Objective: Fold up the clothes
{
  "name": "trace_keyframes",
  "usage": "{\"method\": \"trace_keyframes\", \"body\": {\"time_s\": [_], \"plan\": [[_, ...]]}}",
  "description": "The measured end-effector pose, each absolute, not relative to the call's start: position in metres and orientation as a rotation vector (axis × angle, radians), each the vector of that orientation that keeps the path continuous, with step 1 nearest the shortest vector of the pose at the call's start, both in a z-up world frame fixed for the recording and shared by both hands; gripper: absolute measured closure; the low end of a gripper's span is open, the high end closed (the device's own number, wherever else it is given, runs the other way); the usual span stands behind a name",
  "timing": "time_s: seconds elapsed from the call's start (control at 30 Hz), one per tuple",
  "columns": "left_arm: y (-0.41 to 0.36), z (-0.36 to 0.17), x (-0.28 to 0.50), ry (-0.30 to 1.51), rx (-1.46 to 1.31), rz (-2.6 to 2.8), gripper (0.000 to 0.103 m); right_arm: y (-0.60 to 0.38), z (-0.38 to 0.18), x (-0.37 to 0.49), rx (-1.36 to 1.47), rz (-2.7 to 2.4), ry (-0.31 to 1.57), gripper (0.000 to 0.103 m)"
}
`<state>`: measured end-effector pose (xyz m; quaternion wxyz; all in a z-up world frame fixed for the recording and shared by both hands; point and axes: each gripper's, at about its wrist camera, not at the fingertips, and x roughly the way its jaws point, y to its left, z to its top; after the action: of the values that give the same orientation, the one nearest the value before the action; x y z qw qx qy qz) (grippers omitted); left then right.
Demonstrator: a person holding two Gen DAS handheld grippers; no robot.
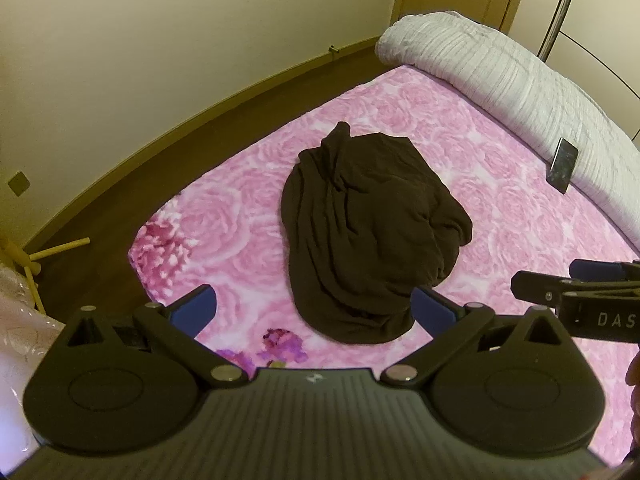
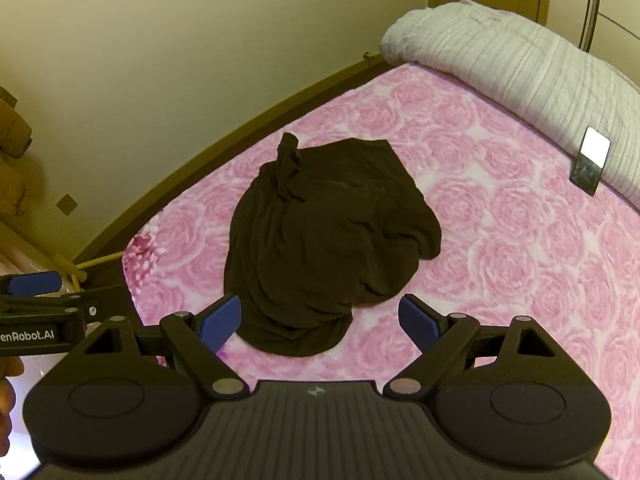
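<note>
**Dark garment heaped at twelve o'clock, both tools spread wide**

Pink rose-patterned bedding (image 1: 500, 208) fills your working surface, with a rolled white quilt (image 1: 500, 76) along its far edge at two o'clock and a phone (image 1: 563, 165) propped against that roll.

Your dark brown garment (image 1: 360, 236) lies in a crumpled heap mid-bed, not flat and not in a tidy fold; ridges and rolled edges run all over it. Its long axis runs roughly from six to twelve o'clock, with a twisted peak at the far end and a broad rounded hem nearest you.

Your left gripper (image 1: 314, 312) has its blue pads spread wide and holds nothing; the near hem sits between them, a little toward the right pad. Your right gripper (image 2: 320, 320) is likewise released and empty, the hem lying just past its left pad. Both tools sit side by side, about equally near the hem.

Judging from that, the near hem is your closest purchase, one tool at each side of it. A heap like this fits either a garment awaiting spreading or one dropped mid-fold.
</note>
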<state>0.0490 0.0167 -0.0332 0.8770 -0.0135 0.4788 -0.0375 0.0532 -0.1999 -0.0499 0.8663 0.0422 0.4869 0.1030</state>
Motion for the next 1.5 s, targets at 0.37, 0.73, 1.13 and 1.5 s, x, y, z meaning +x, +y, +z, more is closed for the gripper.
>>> {"method": "trace_keyframes", "body": {"time_s": [0.37,0.73,1.13,1.5], "plan": [[0.016,-0.035,0.044,1.006,-0.042,-0.061,0.001,-0.200,-0.050,0.056,0.067,0.243,1.026,0.015],[0.008,-0.033,0.041,1.012,-0.030,-0.053,0.001,-0.204,-0.049,0.057,0.076,0.249,1.034,0.015],[-0.010,-0.029,0.028,1.017,-0.014,-0.026,0.001,-0.224,-0.054,0.052,0.090,0.277,1.034,0.015],[-0.006,-0.041,0.031,1.048,0.011,-0.062,0.001,-0.245,-0.070,0.053,0.095,0.239,1.042,0.015]]}}
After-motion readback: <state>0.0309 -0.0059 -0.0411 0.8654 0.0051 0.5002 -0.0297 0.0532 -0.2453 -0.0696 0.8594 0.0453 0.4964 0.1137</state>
